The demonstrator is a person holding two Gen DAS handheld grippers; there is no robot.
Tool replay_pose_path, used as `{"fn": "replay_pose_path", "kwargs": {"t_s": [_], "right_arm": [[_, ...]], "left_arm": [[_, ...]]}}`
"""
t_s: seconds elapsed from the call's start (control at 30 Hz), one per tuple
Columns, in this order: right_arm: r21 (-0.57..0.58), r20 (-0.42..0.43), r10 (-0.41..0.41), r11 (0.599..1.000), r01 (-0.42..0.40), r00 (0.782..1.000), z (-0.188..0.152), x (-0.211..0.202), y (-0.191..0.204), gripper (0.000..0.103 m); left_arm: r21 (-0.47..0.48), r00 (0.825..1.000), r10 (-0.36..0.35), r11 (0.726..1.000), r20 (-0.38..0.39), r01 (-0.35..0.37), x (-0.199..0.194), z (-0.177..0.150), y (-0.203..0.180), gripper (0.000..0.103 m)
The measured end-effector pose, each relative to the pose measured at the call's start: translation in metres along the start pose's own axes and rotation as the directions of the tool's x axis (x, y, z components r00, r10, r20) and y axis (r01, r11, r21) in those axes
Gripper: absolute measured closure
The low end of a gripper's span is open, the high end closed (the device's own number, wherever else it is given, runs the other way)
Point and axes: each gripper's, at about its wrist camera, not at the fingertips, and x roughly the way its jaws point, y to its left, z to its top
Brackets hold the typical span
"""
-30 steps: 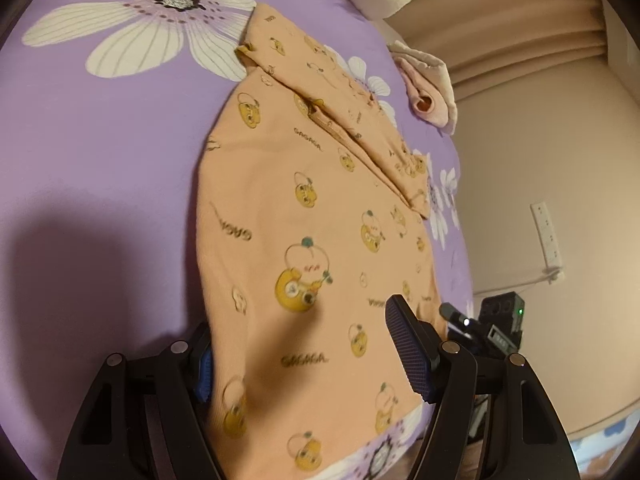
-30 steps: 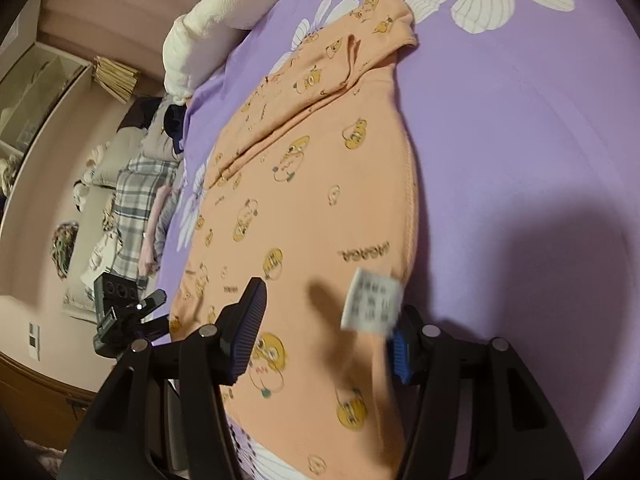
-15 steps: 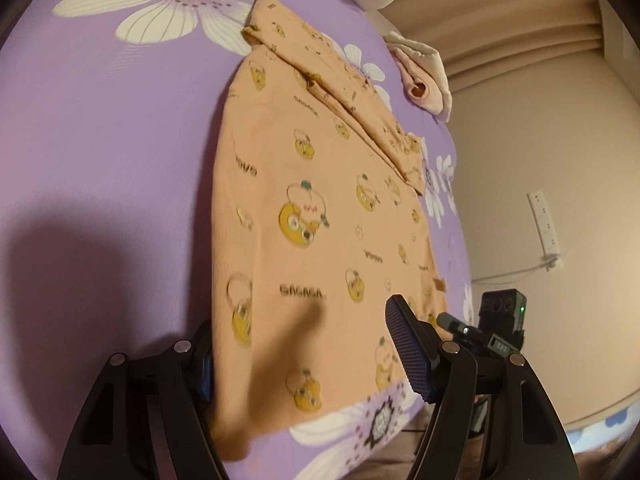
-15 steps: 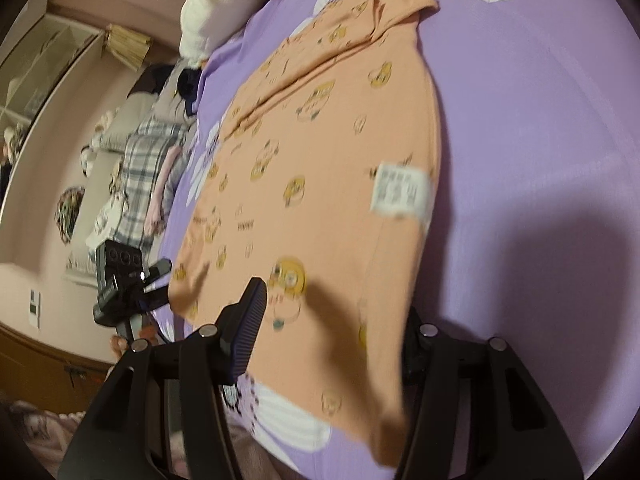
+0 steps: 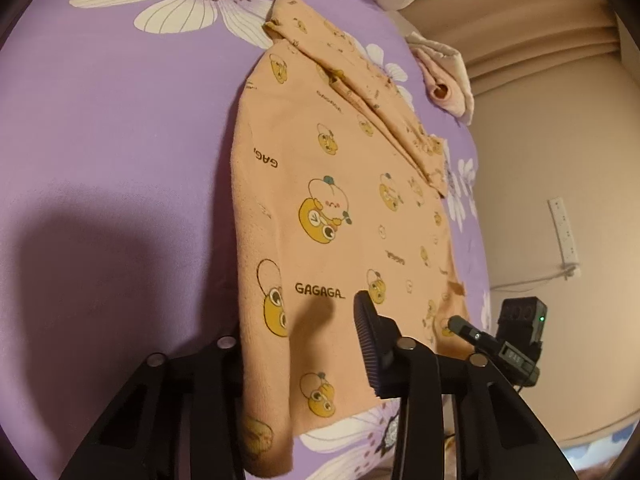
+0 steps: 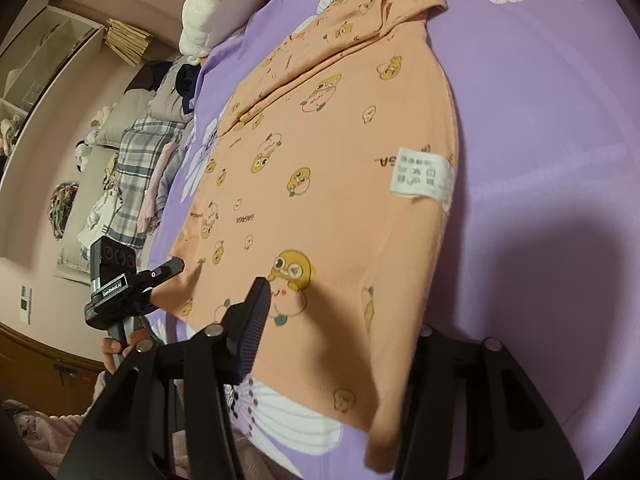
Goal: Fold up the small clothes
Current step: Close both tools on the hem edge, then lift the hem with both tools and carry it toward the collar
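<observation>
Both tools, left (image 5: 304, 360) and right (image 6: 340, 328), closing around the peach shirt's (image 5: 340, 200) hem corners

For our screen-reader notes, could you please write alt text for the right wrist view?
An orange cartoon-print shirt lies flat on a purple floral bedsheet, its near corner between the closing jaws of the right tool. A white care label shows at its right edge.

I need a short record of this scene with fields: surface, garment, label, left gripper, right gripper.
surface: purple bedsheet with white flowers
garment: orange printed shirt, lying flat, sleeve folded over the far part
label: white care tag at the shirt's edge
left gripper: jaws closing, near hem corner between them
right gripper: jaws closing, the other hem corner between them
</observation>
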Motion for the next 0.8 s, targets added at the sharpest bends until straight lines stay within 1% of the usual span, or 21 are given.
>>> {"fn": "replay_pose_path", "kwargs": {"t_s": [0.07,0.1,0.13,0.2,0.23,0.3,0.37,0.43,0.57,0.6,0.63,0.8], "right_arm": [[-0.009,0.007,-0.02,1.0,0.02,1.0,0.0,0.002,0.002,0.067],[-0.011,0.012,-0.027,1.0,0.027,1.0,0.001,0.002,0.002,0.069],[-0.01,0.016,-0.032,0.999,0.032,0.999,0.0,0.002,0.002,0.073],[-0.004,0.029,-0.041,0.999,0.041,0.999,-0.001,0.001,0.0,0.083],[0.0,0.033,-0.043,0.999,0.043,0.999,-0.002,0.0,-0.001,0.085],[0.008,0.04,-0.042,0.999,0.042,0.998,-0.002,-0.003,-0.004,0.092],[0.008,0.05,-0.034,0.999,0.033,0.998,-0.001,-0.005,-0.004,0.093],[0.002,0.064,-0.02,1.0,0.02,0.998,0.0,-0.008,-0.002,0.094],[-0.02,0.106,0.015,1.0,-0.013,0.994,0.003,-0.015,0.007,0.096],[-0.027,0.117,0.021,0.999,-0.018,0.993,0.004,-0.017,0.009,0.096],[-0.034,0.128,0.027,0.999,-0.023,0.991,0.005,-0.019,0.012,0.096],[-0.055,0.183,0.055,0.997,-0.045,0.982,0.012,-0.031,0.021,0.097]], "left_arm": [[-0.013,1.0,-0.005,1.0,-0.002,0.005,0.0,0.0,0.002,0.072],[-0.022,1.0,-0.002,1.0,-0.004,0.002,0.0,-0.001,0.004,0.079],[-0.036,1.0,-0.001,0.999,-0.008,0.001,0.001,-0.001,0.006,0.084],[-0.062,1.0,-0.013,0.998,-0.009,0.012,-0.001,-0.002,0.01,0.089],[-0.07,1.0,-0.017,0.997,-0.009,0.017,-0.002,-0.003,0.011,0.091],[-0.068,1.0,-0.016,0.998,-0.005,0.015,-0.005,-0.003,0.009,0.091],[-0.054,1.0,-0.019,0.998,0.003,0.019,-0.007,-0.002,0.004,0.091],[-0.041,1.0,-0.021,0.999,0.012,0.022,-0.009,-0.001,0.0,0.096],[-0.006,0.999,-0.032,0.999,0.037,0.032,-0.014,0.004,-0.01,0.096],[0.001,0.998,-0.036,0.999,0.045,0.036,-0.015,0.005,-0.013,0.1],[0.009,0.998,-0.042,0.999,0.052,0.042,-0.016,0.006,-0.015,0.102],[0.037,0.995,-0.07,0.997,0.074,0.067,-0.02,0.011,-0.026,0.102]]}}
